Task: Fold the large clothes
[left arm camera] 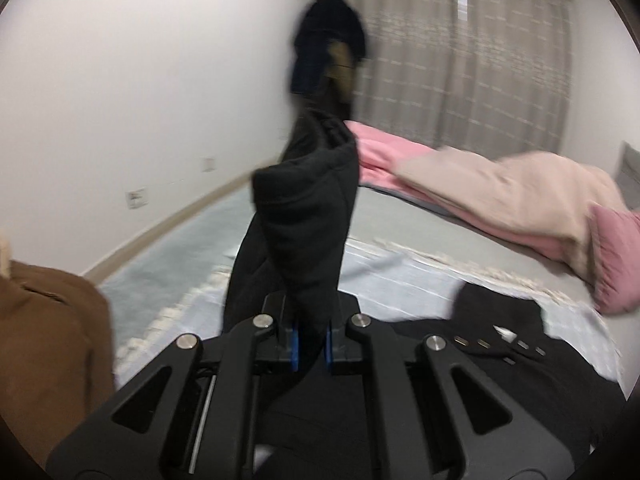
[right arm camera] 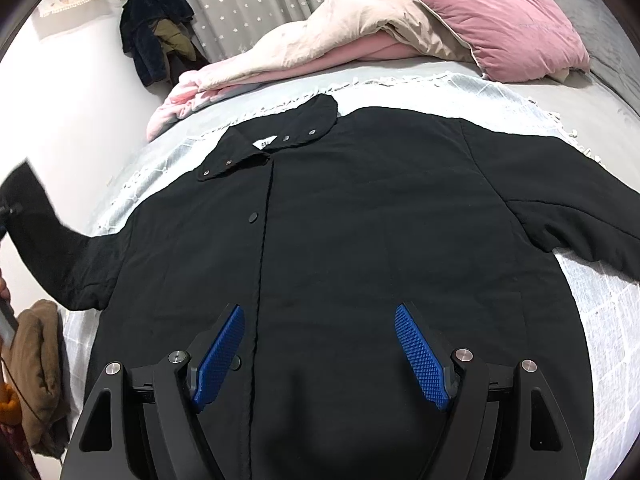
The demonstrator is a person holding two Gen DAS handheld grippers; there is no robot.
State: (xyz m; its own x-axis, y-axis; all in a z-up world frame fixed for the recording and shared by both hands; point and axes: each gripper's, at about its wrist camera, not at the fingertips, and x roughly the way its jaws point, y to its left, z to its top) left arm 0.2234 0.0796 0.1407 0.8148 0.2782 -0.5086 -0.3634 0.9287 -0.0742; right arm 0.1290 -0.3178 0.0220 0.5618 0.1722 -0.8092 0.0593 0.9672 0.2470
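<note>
A large black jacket (right arm camera: 360, 220) with snap buttons lies face up on the bed, collar away from me. Its left sleeve (right arm camera: 44, 232) is lifted off the bed at the picture's left edge. In the left wrist view my left gripper (left arm camera: 311, 340) is shut on that black sleeve's cuff (left arm camera: 304, 208), which stands up in front of the camera; the blue pads are pressed against the cloth. My right gripper (right arm camera: 320, 320) hangs open over the jacket's lower front, its blue pads (right arm camera: 420, 360) wide apart with nothing between them.
A light checked blanket (right arm camera: 592, 320) covers the grey bed under the jacket. A beige and pink quilt (right arm camera: 340, 32) and a pink pillow (right arm camera: 508, 28) lie at the far side. A brown garment (right arm camera: 36, 360) sits at the left. Dark clothes (right arm camera: 156, 28) hang by the curtain.
</note>
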